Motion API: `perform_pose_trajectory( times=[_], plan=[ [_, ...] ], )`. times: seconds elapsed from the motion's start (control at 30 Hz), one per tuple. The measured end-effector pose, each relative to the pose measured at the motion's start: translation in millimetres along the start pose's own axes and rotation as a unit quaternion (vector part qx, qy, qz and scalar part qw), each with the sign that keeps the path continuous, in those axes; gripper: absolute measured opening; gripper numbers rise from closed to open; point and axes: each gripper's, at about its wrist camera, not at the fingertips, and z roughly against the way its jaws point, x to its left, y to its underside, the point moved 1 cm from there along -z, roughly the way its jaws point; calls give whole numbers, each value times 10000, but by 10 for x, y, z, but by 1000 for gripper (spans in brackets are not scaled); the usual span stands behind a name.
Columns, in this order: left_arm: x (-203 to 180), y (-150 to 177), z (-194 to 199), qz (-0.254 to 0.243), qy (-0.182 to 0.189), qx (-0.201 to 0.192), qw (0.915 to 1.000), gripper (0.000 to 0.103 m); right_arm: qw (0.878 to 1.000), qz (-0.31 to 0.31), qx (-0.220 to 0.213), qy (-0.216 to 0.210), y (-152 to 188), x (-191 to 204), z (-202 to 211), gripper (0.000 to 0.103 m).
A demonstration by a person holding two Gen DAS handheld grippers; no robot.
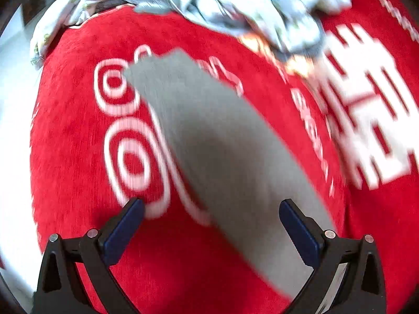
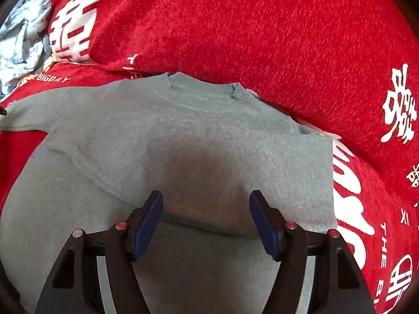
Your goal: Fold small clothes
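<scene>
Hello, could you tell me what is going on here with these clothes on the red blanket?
A person holding a gripper in each hand is folding a small grey sweatshirt laid flat on a red blanket with white lettering. The right gripper hovers open over the sweatshirt's body, below the collar, gripping nothing. The left gripper is also open, above one outstretched grey sleeve; that view is blurred. A heap of pale patterned clothes lies at the blanket's far edge.

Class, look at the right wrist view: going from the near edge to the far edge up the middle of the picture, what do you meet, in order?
right gripper → grey sweatshirt → its collar → red blanket
</scene>
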Motion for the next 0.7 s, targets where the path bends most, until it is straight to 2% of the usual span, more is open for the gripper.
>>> perform_pose_trajectory(
  times=[0.1, 0.17, 0.2, 0.23, 0.27, 0.3, 0.33, 0.47, 0.57, 0.7],
  plan=[
    [-106, -232, -143, -324, -286, -19, 9991, 103, 9999, 90, -39, -35, 62, 91, 150, 72],
    [-169, -345, -223, -469, -232, -21, 9986, 102, 9998, 166, -39, -74, 109, 168, 222, 72],
    [-216, -383, -232, -513, -193, -24, 9985, 93, 9997, 216, -17, -100, 147, 207, 254, 72],
    [-268, -402, -248, -535, -222, -70, 9983, 79, 9996, 267, 21, -110, 182, 241, 269, 72],
    [-299, -427, -227, -643, -319, -160, 9973, 37, 9995, 306, 51, -107, 208, 267, 273, 72],
    [-322, -440, -250, -747, -286, -89, 9968, 10, 9994, 332, 79, -95, 238, 283, 282, 72],
    [-344, -484, -313, -761, -116, 103, 9970, 10, 9993, 337, 107, -84, 260, 289, 284, 72],
    [-329, -520, -234, -686, 45, 13, 9976, 9, 9995, 209, 203, -77, 317, 223, 288, 72],
    [-412, -471, -2, -919, 128, -312, 9952, 9, 9998, 22, 193, -53, 315, 117, 311, 72],
    [-816, -315, 340, -1533, 286, -674, 9855, 9, 9998, -166, 147, 0, 302, -10, 327, 72]
  ],
)
